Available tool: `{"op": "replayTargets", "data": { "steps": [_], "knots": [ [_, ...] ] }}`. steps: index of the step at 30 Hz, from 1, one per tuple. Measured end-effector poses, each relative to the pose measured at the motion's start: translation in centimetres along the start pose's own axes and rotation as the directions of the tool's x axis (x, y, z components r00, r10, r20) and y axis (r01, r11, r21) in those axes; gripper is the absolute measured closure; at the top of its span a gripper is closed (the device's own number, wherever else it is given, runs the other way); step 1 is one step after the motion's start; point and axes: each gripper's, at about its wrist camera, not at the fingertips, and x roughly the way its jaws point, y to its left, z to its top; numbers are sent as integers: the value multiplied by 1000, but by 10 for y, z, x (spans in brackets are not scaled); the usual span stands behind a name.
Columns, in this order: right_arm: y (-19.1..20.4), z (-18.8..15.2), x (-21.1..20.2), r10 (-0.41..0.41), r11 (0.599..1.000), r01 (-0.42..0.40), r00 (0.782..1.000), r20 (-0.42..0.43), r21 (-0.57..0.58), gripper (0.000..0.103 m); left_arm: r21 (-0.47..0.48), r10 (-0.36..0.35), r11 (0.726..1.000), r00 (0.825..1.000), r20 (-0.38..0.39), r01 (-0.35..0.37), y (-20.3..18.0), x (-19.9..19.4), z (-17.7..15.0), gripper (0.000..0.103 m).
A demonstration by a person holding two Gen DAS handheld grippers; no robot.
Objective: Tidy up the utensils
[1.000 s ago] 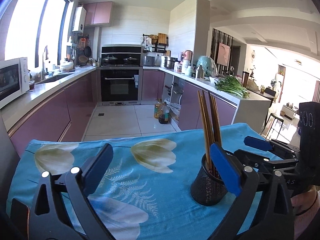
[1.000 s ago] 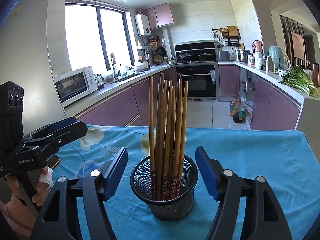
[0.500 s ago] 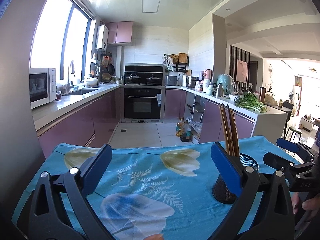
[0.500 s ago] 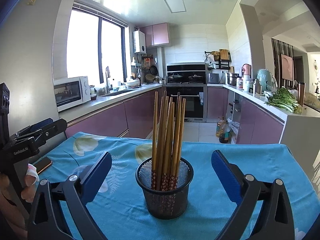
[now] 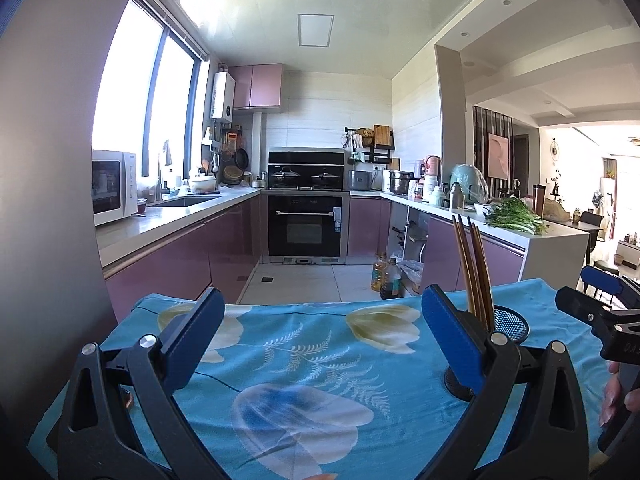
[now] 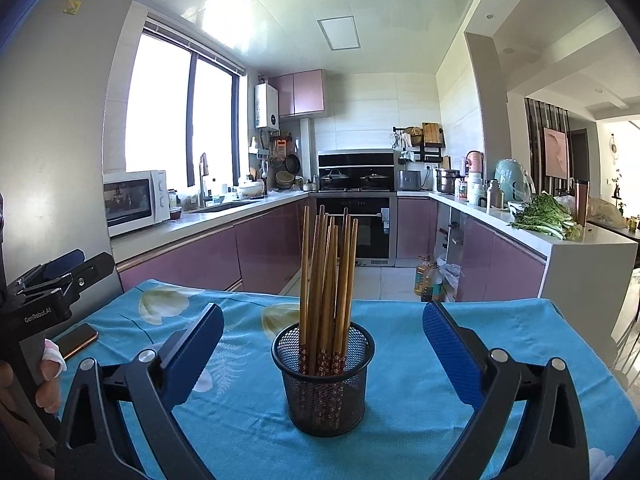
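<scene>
While both claws are spread and empty, the right claw faces the mesh holder at 12 o'clock. Its wooden chopsticks are judged light, stiff and smooth; their upper shafts are best pinched.

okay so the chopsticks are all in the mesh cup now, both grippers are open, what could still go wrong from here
1. The chopsticks stand tall and lean unevenly in the light mesh cup; a bump from the open right gripper, whose fingers flank it, could tip it.
2. The tablecloth could snag and drag the cup.
3. The phone lies near the table's left edge by the open left gripper; a careless sweep might knock it off.
</scene>
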Motion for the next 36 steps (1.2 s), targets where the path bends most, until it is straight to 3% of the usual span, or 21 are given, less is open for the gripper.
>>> {"op": "replayTargets", "data": {
  "steps": [17,36],
  "knots": [
    [9,0,-12,-25,1000,25,999,32,-3,6,-15,62,998,997,37,-61,10,-13,1,6],
    [9,-1,-10,-28,1000,28,999,29,0,7,5,68,998,997,37,-69,9,-14,0,6]
  ]
}}
